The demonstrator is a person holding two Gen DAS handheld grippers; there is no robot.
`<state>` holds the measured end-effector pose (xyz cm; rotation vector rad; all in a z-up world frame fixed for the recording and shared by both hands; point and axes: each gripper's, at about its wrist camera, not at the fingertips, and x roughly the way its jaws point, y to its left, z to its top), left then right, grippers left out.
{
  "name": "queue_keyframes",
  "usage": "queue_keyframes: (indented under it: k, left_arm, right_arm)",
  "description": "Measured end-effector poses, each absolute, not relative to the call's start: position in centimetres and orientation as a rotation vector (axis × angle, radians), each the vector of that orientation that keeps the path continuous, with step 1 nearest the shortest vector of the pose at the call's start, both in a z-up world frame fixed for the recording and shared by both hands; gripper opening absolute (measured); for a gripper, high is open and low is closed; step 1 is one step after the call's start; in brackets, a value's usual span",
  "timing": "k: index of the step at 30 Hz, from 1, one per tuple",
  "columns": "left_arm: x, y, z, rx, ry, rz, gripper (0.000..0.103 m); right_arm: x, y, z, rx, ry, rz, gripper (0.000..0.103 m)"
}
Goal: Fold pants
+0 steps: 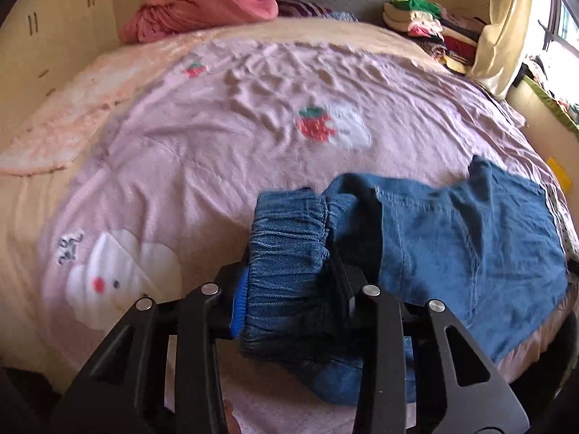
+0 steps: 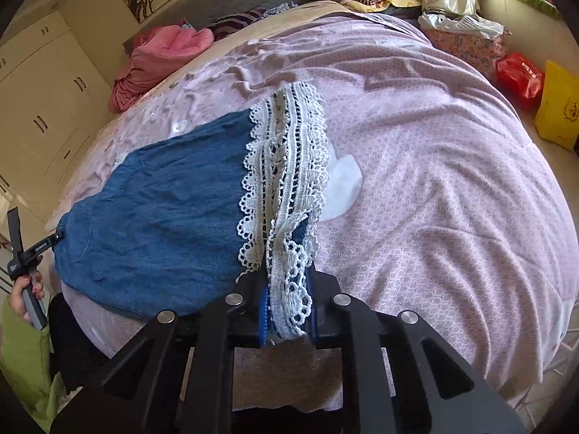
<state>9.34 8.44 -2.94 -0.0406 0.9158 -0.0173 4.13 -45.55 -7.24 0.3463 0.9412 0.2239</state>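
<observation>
Blue denim pants (image 1: 452,231) with white lace hems lie on a pink bedspread (image 1: 224,152). My left gripper (image 1: 289,289) is shut on the gathered elastic waistband (image 1: 289,228), bunched between its fingers. My right gripper (image 2: 287,311) is shut on the lace-trimmed leg hem (image 2: 286,181). The denim (image 2: 163,209) stretches between the two grippers near the bed's front edge. The left gripper also shows at the far left of the right wrist view (image 2: 25,253), held by a hand.
A pink blanket (image 1: 195,3) is heaped at the head of the bed. Stacked clothes (image 1: 427,25) and a cream curtain (image 1: 503,36) stand at the far right. Wardrobes (image 2: 39,108) line the left wall. A red bag (image 2: 521,79) and a yellow bag (image 2: 557,108) sit beside the bed.
</observation>
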Motion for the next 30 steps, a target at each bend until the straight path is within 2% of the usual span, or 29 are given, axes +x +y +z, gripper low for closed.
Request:
queue_keyframes:
  k: [5,7,9,11,12,16,18,22,30]
  left_arm:
    - [9.3,8.4,-4.6,-0.034,0.903,-0.018,0.032]
    - [9.4,8.8,-4.6,-0.059,0.901,-0.016,0.038]
    - [9.2,9.5,-4.0,-0.105,0.897,-0.034,0.039]
    - [8.3,9.8,-2.9,-0.116,0.880,-0.036,0.044]
    - [8.1,9.7,-2.5,-0.109,0.875,-0.030,0.049]
    - [6.2,9.6,0.3,-0.066,0.804,0.014,0.055]
    - [5.5,9.4,1.7,-0.047,0.770,0.031,0.058]
    - [4.3,7.1,3.9,-0.010,0.721,-0.047,0.068]
    - [4.4,-1.2,2.6,0.042,0.747,-0.262,0.074]
  right_arm:
    - [4.4,-45.1,-7.8,0.333,0.947,0.198,0.018]
    - [4.3,-45.1,-7.6,0.329,0.949,0.198,0.020]
    - [4.0,-45.4,-7.1,0.333,0.936,0.186,0.030]
    - [3.1,-46.0,-6.2,0.341,0.904,0.160,0.042]
    - [2.8,-46.2,-5.9,0.342,0.893,0.152,0.045]
    - [1.5,-46.8,-4.4,0.350,0.845,0.131,0.046]
    - [1.0,-46.4,-3.7,0.345,0.826,0.144,0.049]
    - [0.6,-44.1,-2.3,0.305,0.798,0.197,0.055]
    - [1.3,-37.4,-1.0,0.178,0.786,0.312,0.068]
